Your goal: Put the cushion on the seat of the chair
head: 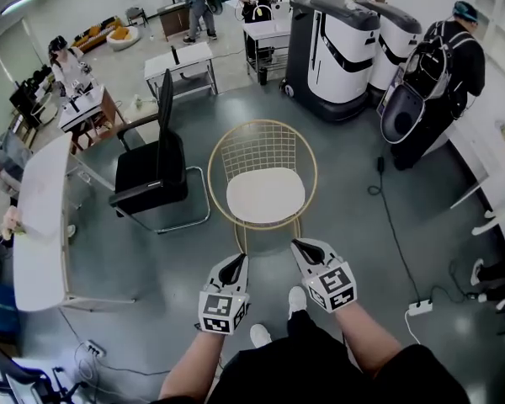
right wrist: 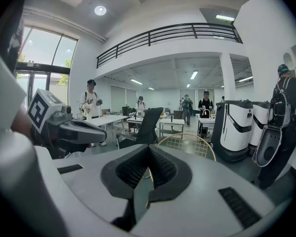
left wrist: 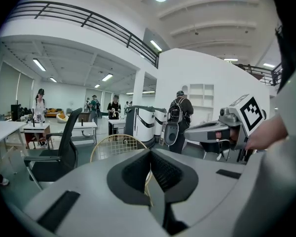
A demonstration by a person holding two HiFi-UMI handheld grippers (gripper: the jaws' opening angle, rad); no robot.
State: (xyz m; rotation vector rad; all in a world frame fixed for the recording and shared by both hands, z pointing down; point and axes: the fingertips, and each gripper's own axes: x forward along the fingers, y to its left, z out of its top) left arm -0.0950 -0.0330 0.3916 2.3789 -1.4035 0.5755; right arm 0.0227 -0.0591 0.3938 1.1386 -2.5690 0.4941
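Observation:
A gold wire chair [head: 254, 146] stands on the grey floor in front of me, and a white round cushion [head: 265, 194] lies flat on its seat. My left gripper [head: 233, 268] hovers just before the chair's front edge, shut and empty. Beside it my right gripper [head: 305, 252] is also shut with nothing in it. In the left gripper view the chair's gold back [left wrist: 113, 144] rises behind the closed jaws, with the right gripper [left wrist: 192, 132] at the right. The right gripper view shows the chair back [right wrist: 187, 143] and the left gripper [right wrist: 101, 130] at the left.
A black office chair [head: 156, 162] stands left of the gold chair. A white table [head: 38, 225] is at the far left. Two black-and-white machines [head: 341, 45] and a person with a backpack [head: 442, 82] are behind right. A cable and power strip [head: 419, 307] lie on the floor at right.

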